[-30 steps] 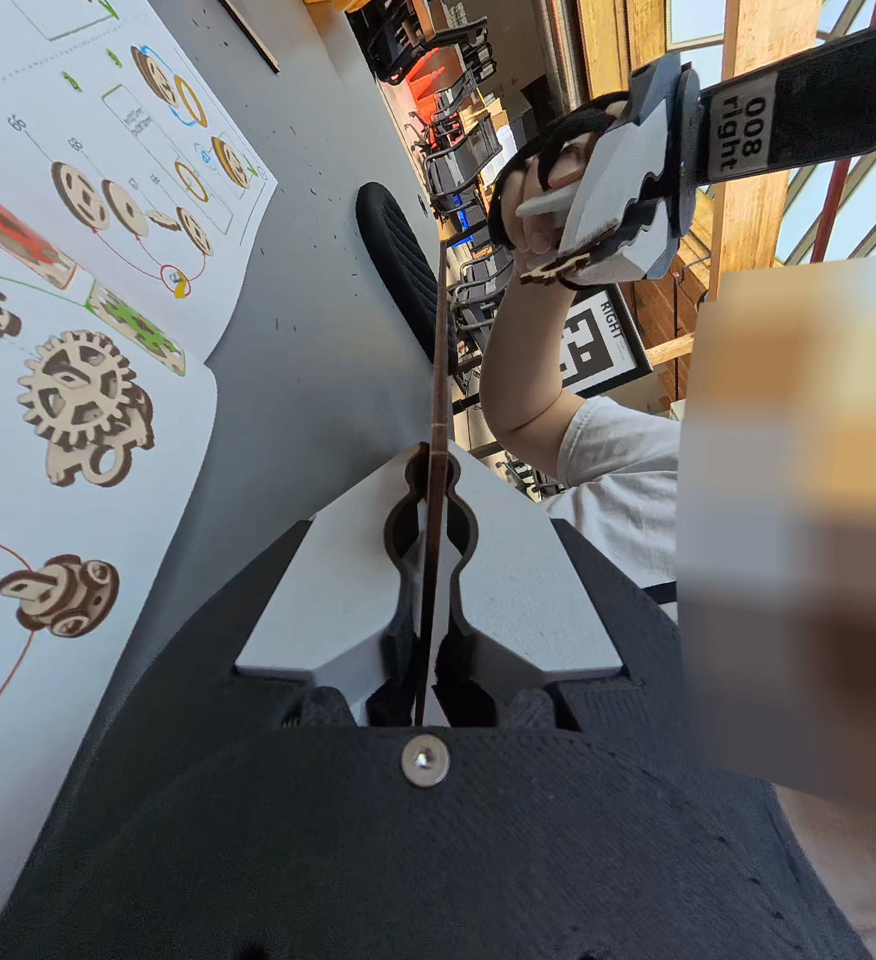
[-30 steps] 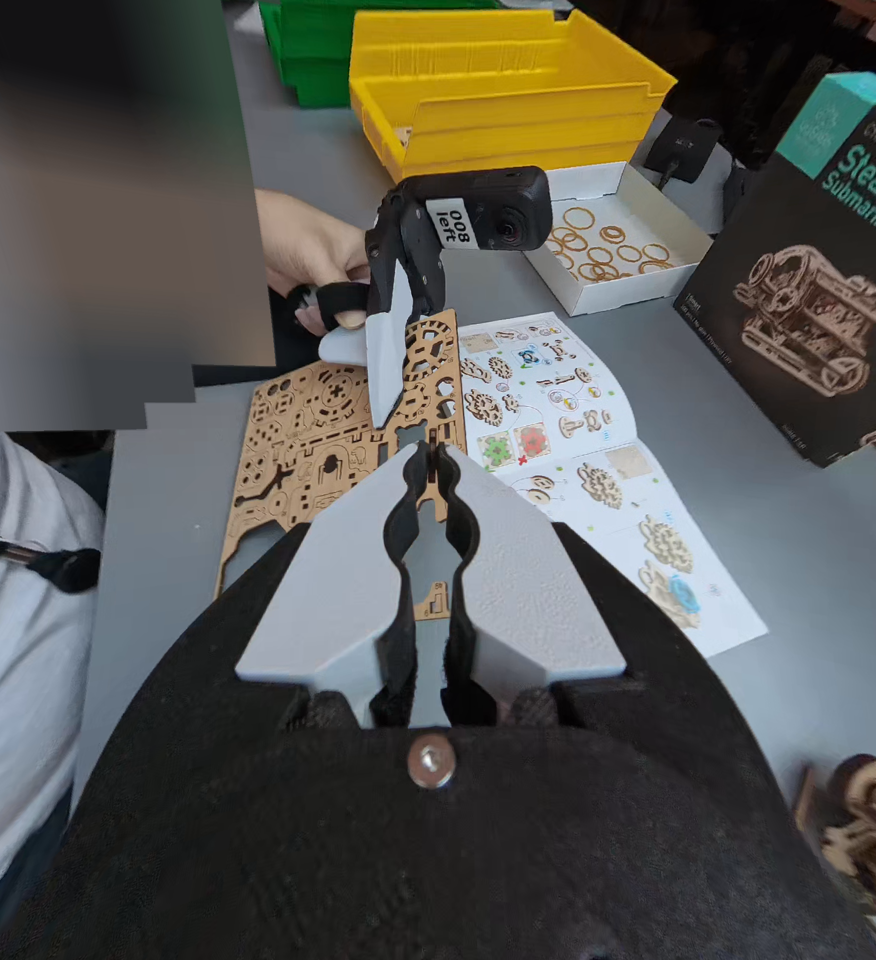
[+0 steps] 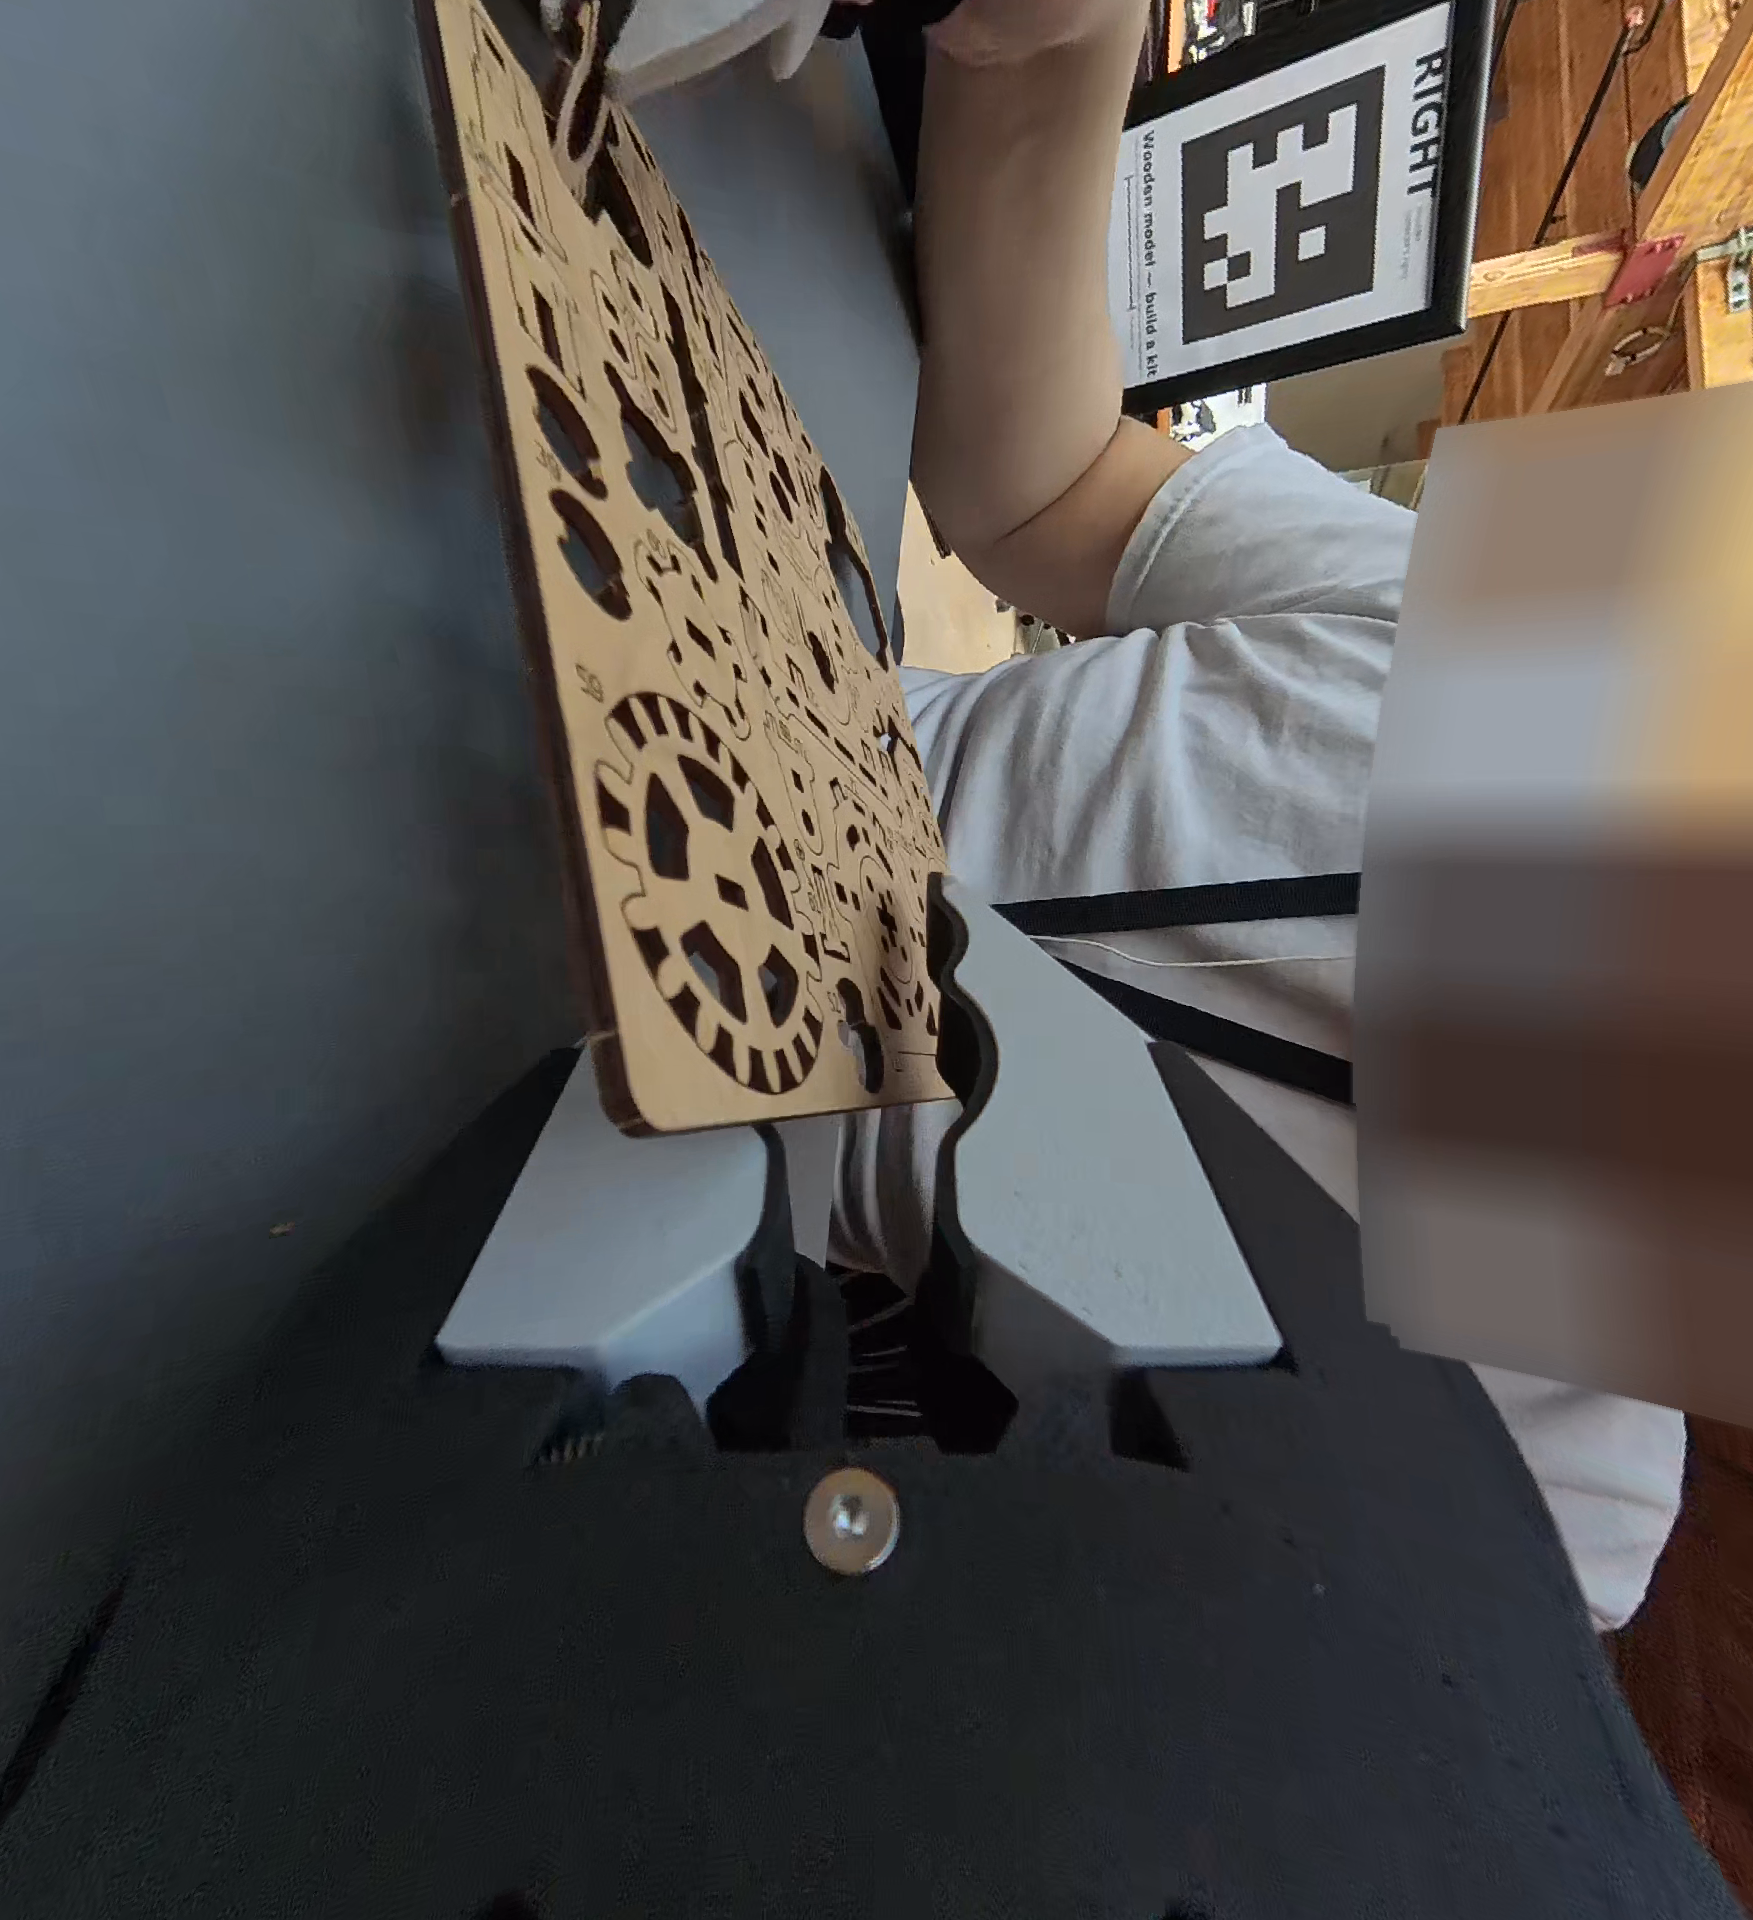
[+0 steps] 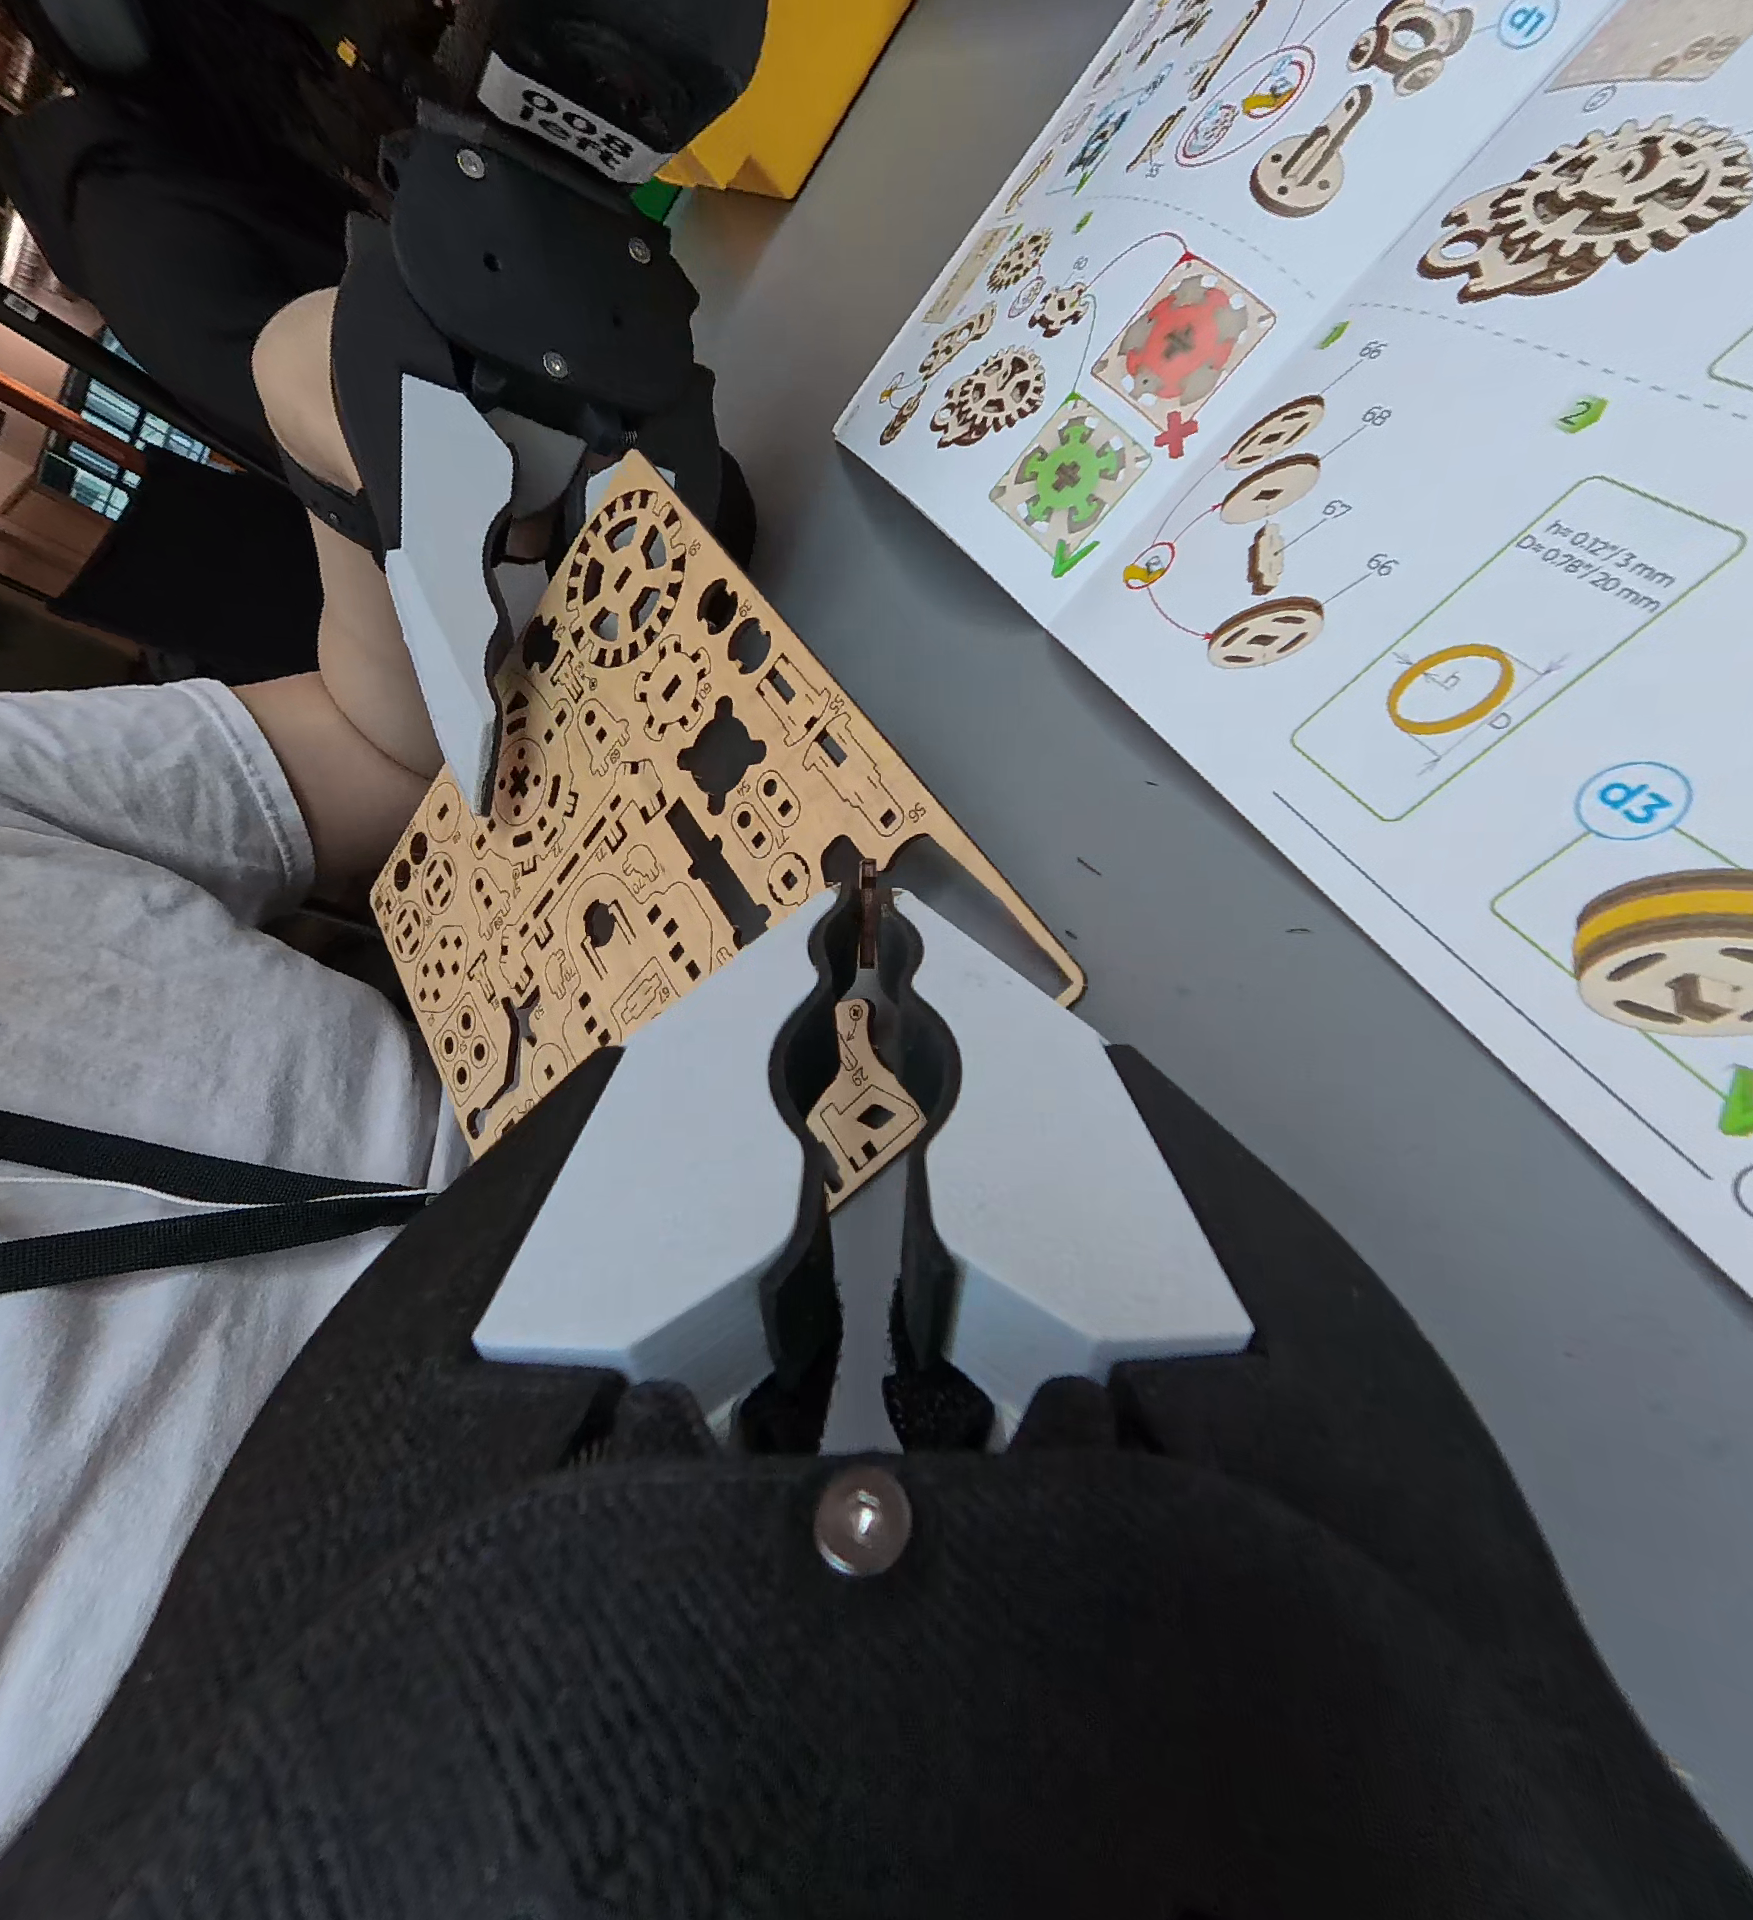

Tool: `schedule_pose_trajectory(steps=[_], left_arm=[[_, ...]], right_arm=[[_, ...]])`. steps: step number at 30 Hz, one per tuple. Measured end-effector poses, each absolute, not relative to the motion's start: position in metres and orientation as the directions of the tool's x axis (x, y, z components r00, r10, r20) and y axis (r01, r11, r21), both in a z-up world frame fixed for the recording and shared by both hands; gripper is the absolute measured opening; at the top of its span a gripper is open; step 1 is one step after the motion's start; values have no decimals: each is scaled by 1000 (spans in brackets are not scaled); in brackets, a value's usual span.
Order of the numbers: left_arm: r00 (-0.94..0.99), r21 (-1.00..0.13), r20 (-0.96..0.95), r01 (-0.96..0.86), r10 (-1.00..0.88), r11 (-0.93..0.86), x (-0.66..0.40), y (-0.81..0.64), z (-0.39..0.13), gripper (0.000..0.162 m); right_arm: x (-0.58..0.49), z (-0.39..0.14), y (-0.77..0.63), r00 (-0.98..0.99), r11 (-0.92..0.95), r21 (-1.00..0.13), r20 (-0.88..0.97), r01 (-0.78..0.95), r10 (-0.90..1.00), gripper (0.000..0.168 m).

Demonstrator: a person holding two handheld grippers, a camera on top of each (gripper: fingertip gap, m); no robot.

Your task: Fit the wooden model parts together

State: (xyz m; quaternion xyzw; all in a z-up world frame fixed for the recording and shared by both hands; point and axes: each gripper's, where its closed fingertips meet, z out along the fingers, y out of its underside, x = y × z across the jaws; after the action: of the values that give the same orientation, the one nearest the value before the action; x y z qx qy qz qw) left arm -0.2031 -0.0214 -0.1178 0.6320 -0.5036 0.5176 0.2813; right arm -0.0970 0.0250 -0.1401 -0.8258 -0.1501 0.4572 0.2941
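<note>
A laser-cut wooden sheet [image 3: 706,727] with gear-shaped cutouts leans face-on across my left gripper [image 3: 856,904]. The jaws stand apart; the sheet sits loosely between them and covers the left fingertip. In the right wrist view the sheet [image 4: 664,810] lies tilted, one edge on the grey table [image 4: 1215,1039], with the left gripper [image 4: 508,644] at its far end. My right gripper [image 4: 867,894] is shut on a small wooden part [image 4: 864,1112] and hovers at the sheet's near edge.
An open instruction booklet [image 4: 1423,520] lies to the right on the table. A yellow bin [image 4: 810,125] stands behind the left gripper. The person's white shirt [image 4: 124,935] fills the left. A framed marker sign [image 3: 1287,197] stands behind. The left gripper's tips are roughly 12 cm from the right gripper's.
My left jaws have opened; the sheet, clamped edge-on before, now leans face-on between them. My right gripper has dropped from the air to the sheet's edge, still holding the small part.
</note>
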Motion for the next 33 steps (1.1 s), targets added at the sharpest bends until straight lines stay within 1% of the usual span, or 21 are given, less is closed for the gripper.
schedule_pose_trajectory(steps=[6, 10, 13, 17, 21, 24, 28, 30, 31, 33], left_arm=[[-13, -101, 935, -967, -355, -233, -217, -36, -131, 19], [-8, -89, 949, -967, -317, -240, -223, -32, -124, 16], [14, -57, 959, -969, -285, -241, -231, -27, -123, 16], [13, -57, 969, -960, -247, -273, -227, -22, -121, 15], [25, -19, 974, -981, -223, -193, -235, -38, -124, 12], [-5, -38, 974, -990, -226, -139, -239, -48, -122, 14], [-3, -24, 976, -995, -216, -98, -243, -56, -122, 15], [-11, -27, 976, -997, -216, -73, -249, -58, -120, 15], [-17, -30, 978, -998, -207, -57, -253, -60, -117, 12], [-25, -30, 980, -999, -197, -22, -260, -63, -114, 13]], right_arm=[[-92, -144, 26, 535, -802, -596, -687, -28, 492, 1], [-91, -146, 26, 552, -797, -604, -668, -9, 500, 1], [-90, -144, 26, 543, -794, -608, -673, -18, 503, 0], [-88, -148, 26, 568, -794, -607, -656, -5, 498, 1], [-84, -149, 28, 586, -786, -619, -631, 15, 508, 1], [-81, -150, 28, 604, -774, -631, -596, 54, 528, 1], [-75, -152, 28, 613, -778, -613, -563, 141, 555, 1], [-73, -152, 30, 603, -771, -612, -552, 177, 576, 1], [-72, -152, 32, 597, -773, -606, -554, 188, 580, 1], [-73, -152, 32, 564, -762, -609, -558, 221, 609, 1]])
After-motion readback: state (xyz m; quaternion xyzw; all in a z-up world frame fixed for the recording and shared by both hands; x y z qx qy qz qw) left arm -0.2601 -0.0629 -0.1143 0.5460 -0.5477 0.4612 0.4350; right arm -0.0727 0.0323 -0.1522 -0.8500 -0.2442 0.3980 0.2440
